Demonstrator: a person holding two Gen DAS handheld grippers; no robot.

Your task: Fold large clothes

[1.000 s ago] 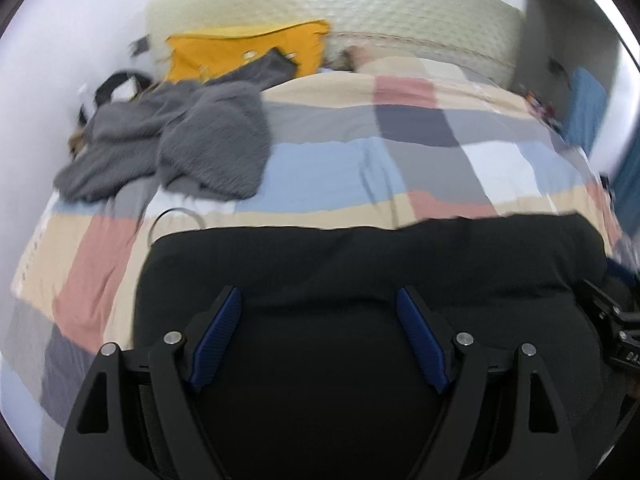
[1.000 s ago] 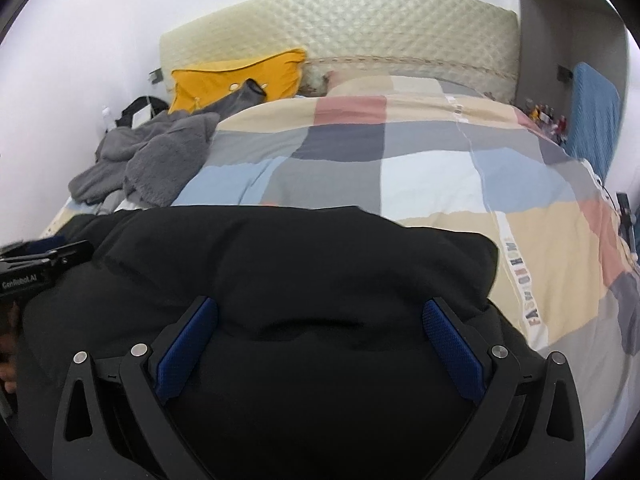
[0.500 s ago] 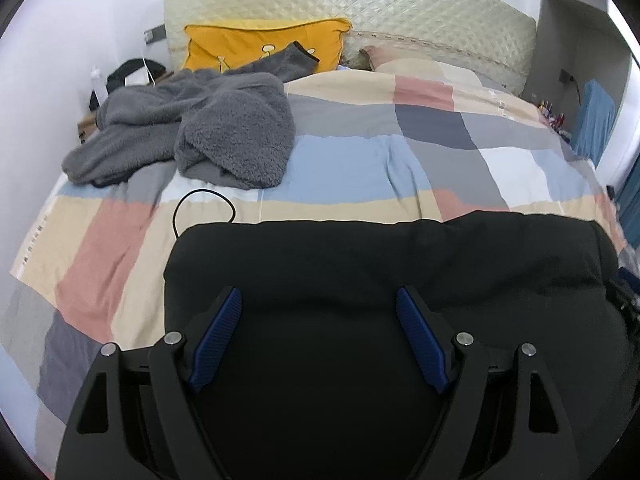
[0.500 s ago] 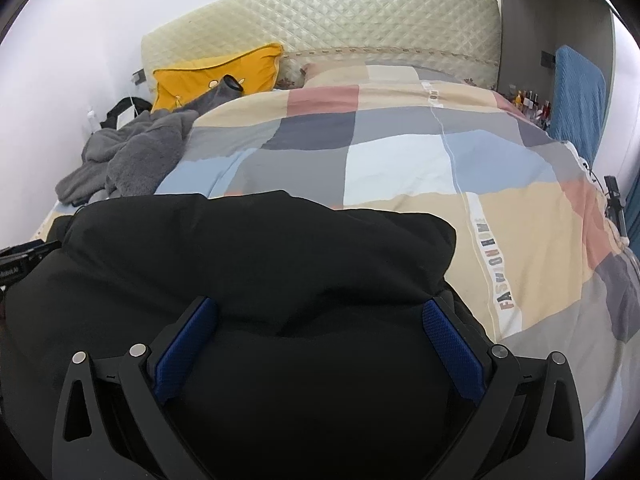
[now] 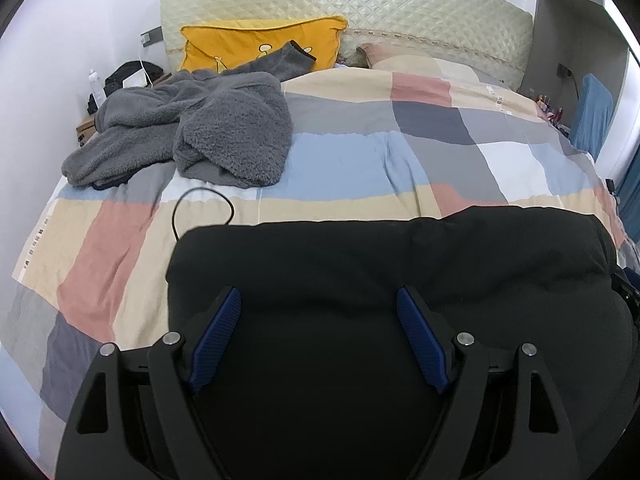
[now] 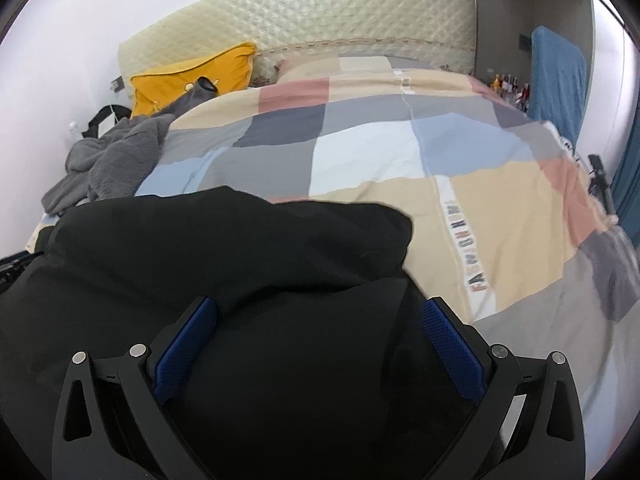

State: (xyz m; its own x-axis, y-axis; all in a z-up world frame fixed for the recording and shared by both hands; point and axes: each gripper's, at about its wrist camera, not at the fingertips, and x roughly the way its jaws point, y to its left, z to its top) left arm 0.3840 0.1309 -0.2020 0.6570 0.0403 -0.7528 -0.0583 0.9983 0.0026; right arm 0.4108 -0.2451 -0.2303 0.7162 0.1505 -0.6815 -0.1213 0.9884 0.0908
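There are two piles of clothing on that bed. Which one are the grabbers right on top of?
The black garment. It lies directly under both open grippers, left and right, while the fluffy grey garment sits crumpled farther up the bed near the yellow pillow.

Left hand-held gripper: jaws spread wide, blue pads apart, pointing forward. Right hand-held gripper: jaws likewise spread wide, pads well apart.

Left claw: matte black frame, two fingers faced with ribbed blue pads, silver round screws in pairs behind each finger, triangular cutouts in the outer arms. Right claw: same build, black linkage, blue textured pads, two silver screws per side, triangular cutouts.
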